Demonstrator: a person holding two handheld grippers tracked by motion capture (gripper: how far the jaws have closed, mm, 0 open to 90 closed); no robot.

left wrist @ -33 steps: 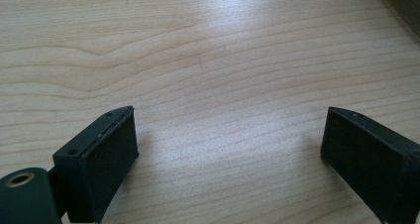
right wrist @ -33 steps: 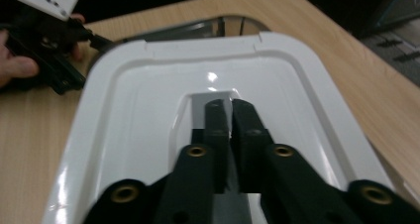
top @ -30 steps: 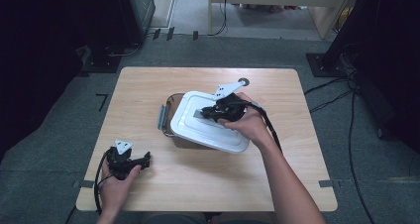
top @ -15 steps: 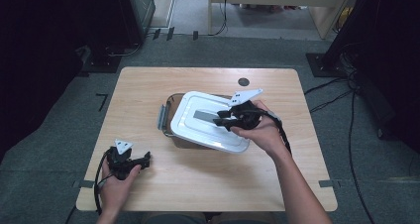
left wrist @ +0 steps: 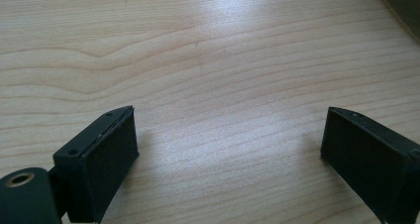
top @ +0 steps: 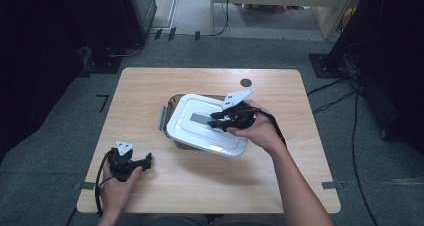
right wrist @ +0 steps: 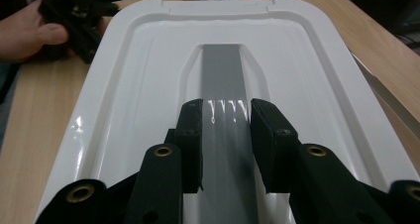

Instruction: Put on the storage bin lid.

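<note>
Pale wood grain runs across the surface [top: 150, 101], and nearest to us, by its near left corner, we see the left hand-held gripper [top: 145, 162] lying low on the boards in the person's left hand [top: 116, 188]. In the left gripper view this left hand-held gripper [left wrist: 228, 149] is released, its two black jaws standing wide apart with bare wood between them and nothing in its grasp. Farther in, around the middle of the surface, sits the white lid [top: 200, 128] on a dark container [top: 172, 103] whose rim and grey side handle [top: 163, 118] peek out along the lid's left and far edges. Along the top of the lid runs a grey strip [top: 200, 119], set in a shallow recess. The right hand-held gripper [top: 214, 119] reaches in from the right edge side, held by the right hand [top: 257, 131], and its tips sit over the right end of that strip. In the right gripper view the right hand-held gripper [right wrist: 226, 116] has its jaws on either side of the grey strip [right wrist: 223, 80], partly closed; they have just been opening and then easing in a little, and we cannot tell whether the pads press on the strip's raised edges.
</note>
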